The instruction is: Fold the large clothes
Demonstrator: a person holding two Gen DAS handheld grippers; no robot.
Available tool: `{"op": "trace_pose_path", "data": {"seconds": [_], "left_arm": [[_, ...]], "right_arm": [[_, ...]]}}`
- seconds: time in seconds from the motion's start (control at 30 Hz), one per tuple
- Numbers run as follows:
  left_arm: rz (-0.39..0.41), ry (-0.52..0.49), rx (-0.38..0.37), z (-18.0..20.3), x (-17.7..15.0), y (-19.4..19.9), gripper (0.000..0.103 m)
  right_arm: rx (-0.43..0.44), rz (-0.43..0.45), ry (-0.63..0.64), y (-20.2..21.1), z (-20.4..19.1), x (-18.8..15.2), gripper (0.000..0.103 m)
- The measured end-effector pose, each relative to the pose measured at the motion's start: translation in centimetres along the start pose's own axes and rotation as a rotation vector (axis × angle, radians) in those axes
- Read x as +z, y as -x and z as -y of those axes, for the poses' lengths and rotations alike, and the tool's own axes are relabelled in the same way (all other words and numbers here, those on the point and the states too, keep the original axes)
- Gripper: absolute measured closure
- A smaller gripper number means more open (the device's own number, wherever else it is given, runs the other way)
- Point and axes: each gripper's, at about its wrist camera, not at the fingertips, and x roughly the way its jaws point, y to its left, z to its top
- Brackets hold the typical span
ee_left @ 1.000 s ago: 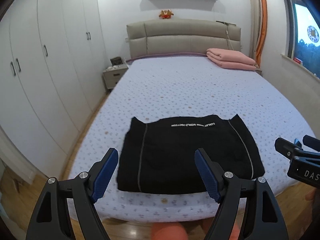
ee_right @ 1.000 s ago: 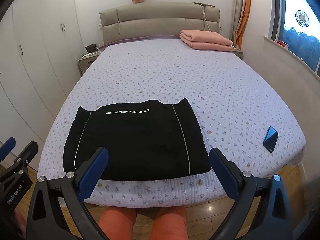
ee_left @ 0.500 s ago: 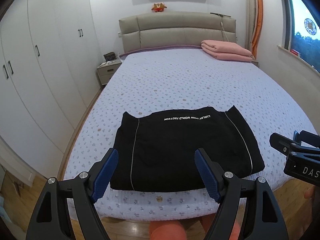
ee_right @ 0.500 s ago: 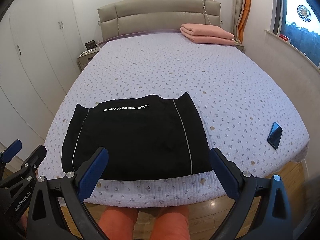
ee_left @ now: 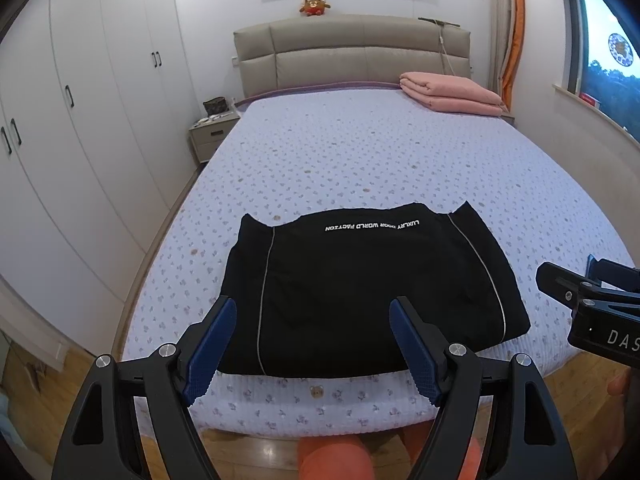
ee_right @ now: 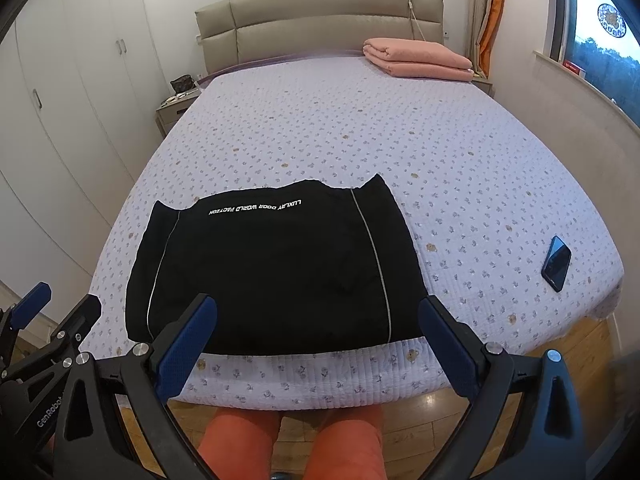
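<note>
A black garment (ee_left: 360, 284) (ee_right: 272, 268) with thin white stripes and a line of white lettering lies folded flat in a rectangle at the near edge of the bed (ee_left: 360, 160) (ee_right: 460, 168). My left gripper (ee_left: 314, 322) hovers in front of its near edge, blue pads wide apart and nothing between them. My right gripper (ee_right: 318, 320) also hangs open above the garment's near edge, holding nothing. Each gripper shows at the edge of the other's view: the right gripper (ee_left: 592, 304), the left gripper (ee_right: 44, 328).
A dark phone (ee_right: 557, 263) lies on the bed near its right corner. A folded pink blanket (ee_left: 448, 92) sits by the headboard. White wardrobes (ee_left: 80, 120) line the left wall, with a nightstand (ee_left: 212, 132) beside the bed. A person's orange trouser legs (ee_right: 288, 440) stand at the bed's foot.
Both views have tilted and shifted slightly, so the garment sits a little higher and more central in each. The garment itself lies unchanged and both grippers stay open.
</note>
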Motion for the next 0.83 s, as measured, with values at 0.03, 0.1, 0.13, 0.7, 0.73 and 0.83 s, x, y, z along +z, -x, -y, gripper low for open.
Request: {"op": "trace_pose_path", "data": {"seconds": [0.03, 0.1, 0.13, 0.7, 0.73, 0.83], "left_arm": [[0.000, -0.001, 0.000, 0.0, 0.0, 0.0, 0.023], [0.001, -0.002, -0.001, 0.0, 0.1, -0.1, 0.023], [0.002, -0.003, -0.002, 0.1, 0.1, -0.1, 0.023], [0.043, -0.017, 0.058, 0.2, 0.2, 0.0, 0.023], [0.063, -0.017, 0.077, 0.3, 0.2, 0.2, 0.023], [0.093, 0.010, 0.065, -0.3, 0.2, 0.9, 0.023]], "right_arm": [[0.001, -0.001, 0.000, -0.1, 0.0, 0.0, 0.002], [0.001, -0.002, 0.004, -0.1, -0.1, 0.1, 0.002], [-0.001, -0.001, 0.005, -0.1, -0.1, 0.0, 0.002], [0.004, -0.006, 0.023, -0.6, 0.0, 0.3, 0.002], [0.004, -0.006, 0.025, -0.7, -0.1, 0.3, 0.002], [0.004, -0.005, 0.035, -0.7, -0.1, 0.3, 0.002]]}}
